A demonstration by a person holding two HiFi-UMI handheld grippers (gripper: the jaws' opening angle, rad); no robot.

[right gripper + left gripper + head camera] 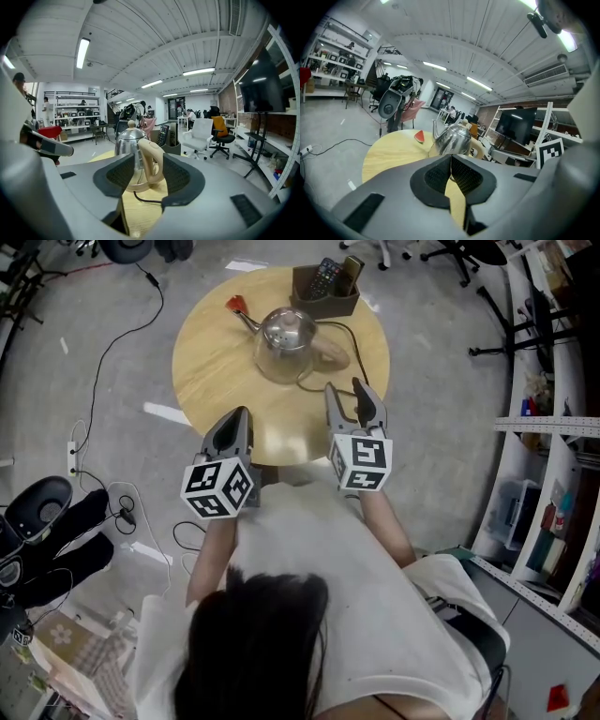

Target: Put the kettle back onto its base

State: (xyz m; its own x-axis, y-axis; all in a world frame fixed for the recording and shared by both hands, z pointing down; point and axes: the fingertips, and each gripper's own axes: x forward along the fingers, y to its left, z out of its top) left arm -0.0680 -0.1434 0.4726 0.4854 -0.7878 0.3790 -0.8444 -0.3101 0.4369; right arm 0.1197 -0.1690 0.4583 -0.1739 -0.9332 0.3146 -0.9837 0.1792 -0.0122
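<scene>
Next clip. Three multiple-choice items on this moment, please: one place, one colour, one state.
1. The kettle stands: A on the floor; B on the table; C on a shelf.
2. Its handle is: A black; B cream; C blue.
3. The right gripper is: A open, empty; B shut on the handle; C shut on a cord.
Answers: B, it sits on the round top; B, pale cream in the right gripper view; A, its fingers stand apart, touching nothing.

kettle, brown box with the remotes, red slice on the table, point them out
kettle (287,334): head view, on its steel lid
brown box (323,307): head view, on its near wall
red slice (235,305): head view, on its red face
</scene>
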